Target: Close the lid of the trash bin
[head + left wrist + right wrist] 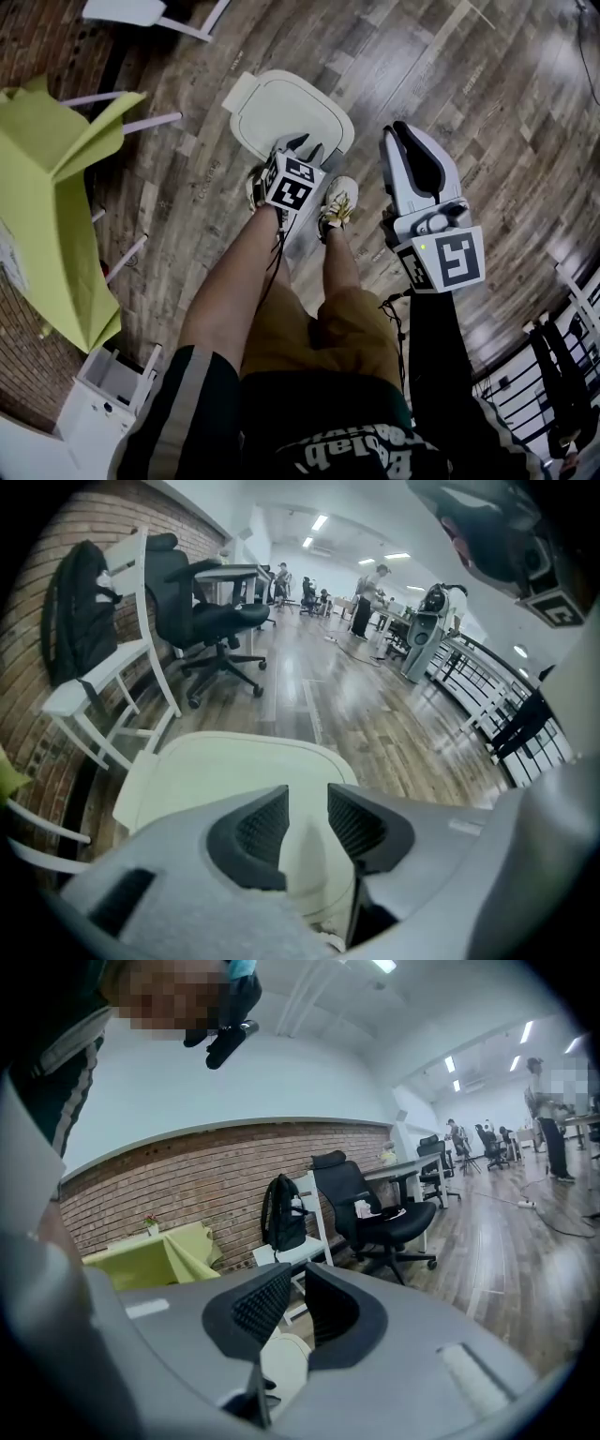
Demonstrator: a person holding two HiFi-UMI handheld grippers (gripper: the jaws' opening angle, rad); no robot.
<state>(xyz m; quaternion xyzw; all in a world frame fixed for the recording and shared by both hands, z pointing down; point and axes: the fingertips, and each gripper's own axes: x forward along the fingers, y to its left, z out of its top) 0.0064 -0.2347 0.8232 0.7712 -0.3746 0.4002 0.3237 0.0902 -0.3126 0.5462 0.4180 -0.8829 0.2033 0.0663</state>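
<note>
The trash bin (251,141) stood on the wood floor (487,94) at 12 o'clock from the person's shoes (337,202), its cream lid (281,108) lying flat and shut on top. The left gripper (305,145) hung over the lid's near edge, at the lid's 6 o'clock. Its jaws stood apart with nothing held, and the lid (234,771) showed through the gap. The right gripper (401,131) was off at the bin's 3 o'clock, well clear. Its jaws were only narrowly apart and empty.

A yellow-green cloth (56,187) lay at 9 o'clock and a white chair (108,384) at 7 o'clock. Past the bin, a black office chair (211,621) and a backpack (80,611) stood along the brick wall (178,1185). White print on the person's dark shirt (356,459) appeared upside down and was not surely legible.
</note>
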